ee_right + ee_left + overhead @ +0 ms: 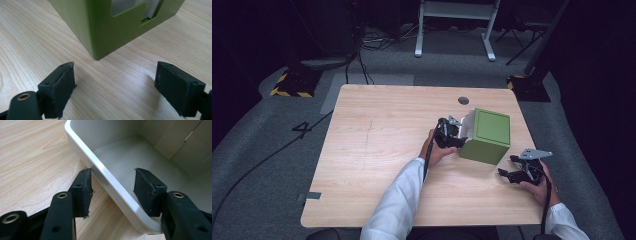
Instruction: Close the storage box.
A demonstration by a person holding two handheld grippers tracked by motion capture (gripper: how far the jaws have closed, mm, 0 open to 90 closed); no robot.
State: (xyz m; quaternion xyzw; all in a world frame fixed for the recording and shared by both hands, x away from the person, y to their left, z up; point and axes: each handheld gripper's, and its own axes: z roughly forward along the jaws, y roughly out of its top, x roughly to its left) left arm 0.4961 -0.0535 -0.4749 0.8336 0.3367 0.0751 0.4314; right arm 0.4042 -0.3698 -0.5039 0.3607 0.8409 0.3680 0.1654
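Note:
A green box [486,135] stands at the table's right, and a white drawer [468,122] sticks out of its left side. My left gripper [454,134] is at that drawer. In the left gripper view its jaws straddle the drawer's front wall [82,147], one pad outside and one inside, shut on it [112,185]. The drawer's inside looks bare. My right gripper [507,167] rests low by the box's near right corner, with its jaws wide open and nothing between them [115,80]. The green box's corner [100,27] stands just beyond them.
The wooden table [377,140] has a round cable hole [463,100] behind the box. Its right edge runs close to my right hand. A white desk frame [457,30] and cables stand on the floor beyond.

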